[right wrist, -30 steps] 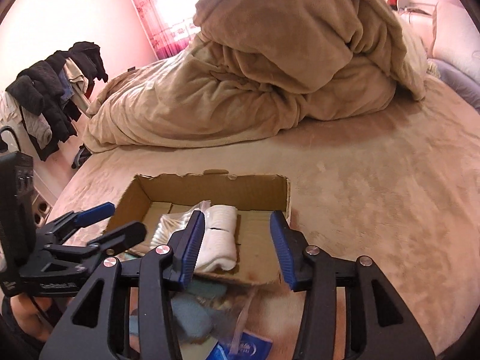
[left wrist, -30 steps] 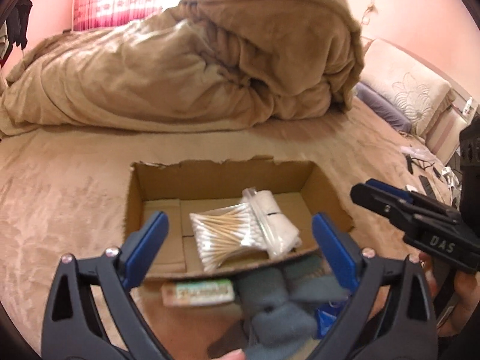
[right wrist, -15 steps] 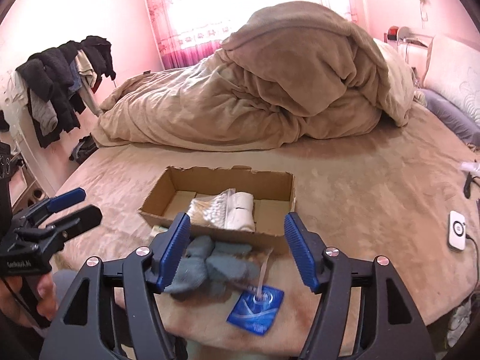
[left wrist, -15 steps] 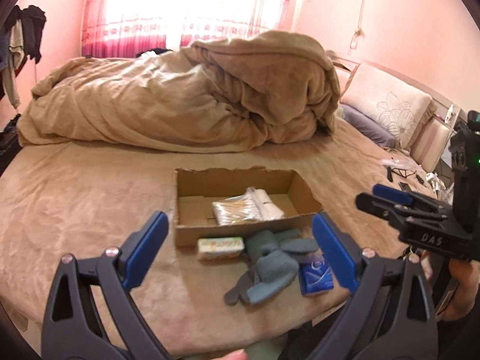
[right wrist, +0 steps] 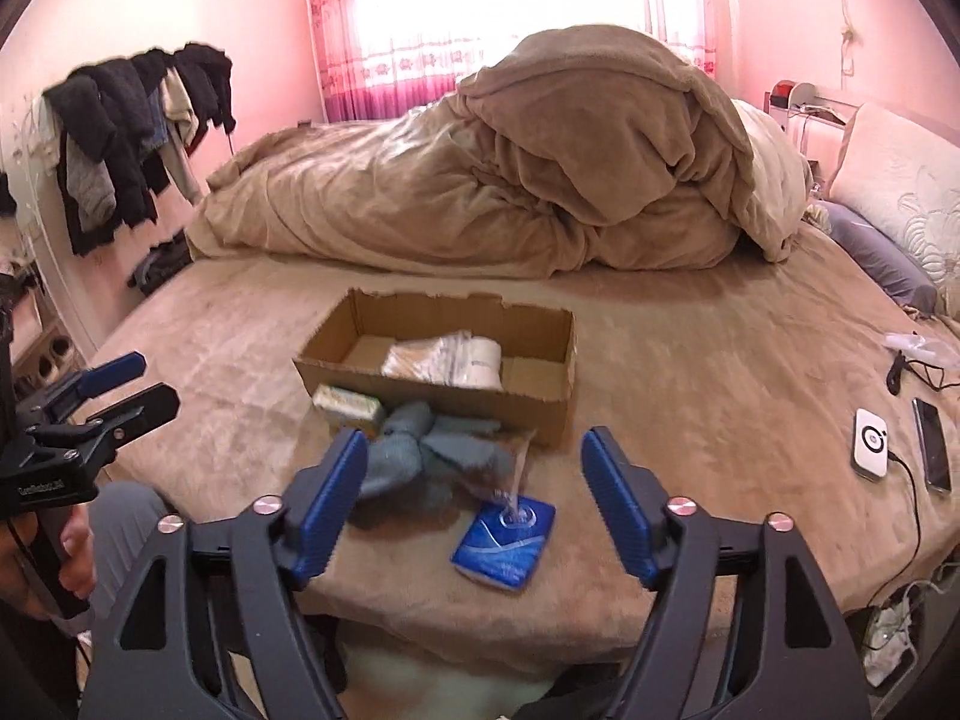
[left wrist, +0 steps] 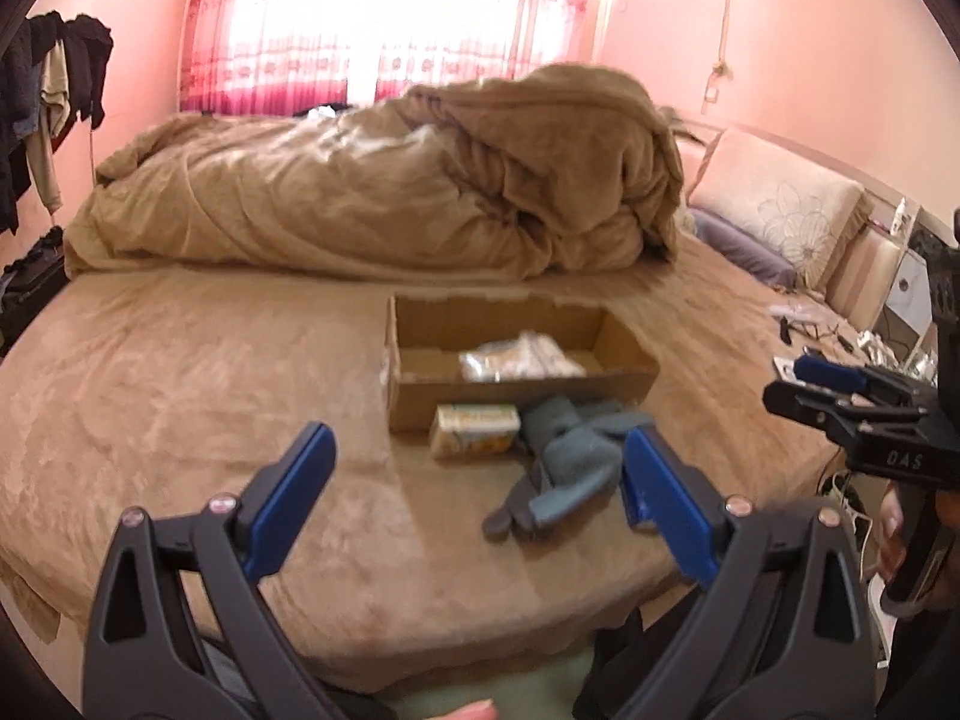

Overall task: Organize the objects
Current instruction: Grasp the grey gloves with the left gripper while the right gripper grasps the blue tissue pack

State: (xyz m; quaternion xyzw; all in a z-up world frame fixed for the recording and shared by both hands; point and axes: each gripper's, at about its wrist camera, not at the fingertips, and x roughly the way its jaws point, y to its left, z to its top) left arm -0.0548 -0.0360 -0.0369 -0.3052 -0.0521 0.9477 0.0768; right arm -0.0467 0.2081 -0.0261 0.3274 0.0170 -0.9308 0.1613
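Note:
An open cardboard box sits on the bed and holds a clear bag of cotton swabs and a white roll. In front of it lie a small pale packet, grey-blue socks and a blue packet. My left gripper is open and empty, back from the bed's near edge. My right gripper is open and empty, above the near edge by the socks and blue packet.
A heaped tan duvet fills the back of the bed. Pillows lie at the right. A white device, a phone and cables lie on the bed's right side. Clothes hang at the left wall.
Both grippers have pulled back and up from the box, which now sits farther off and smaller. Both stay open and empty. The objects have not moved.

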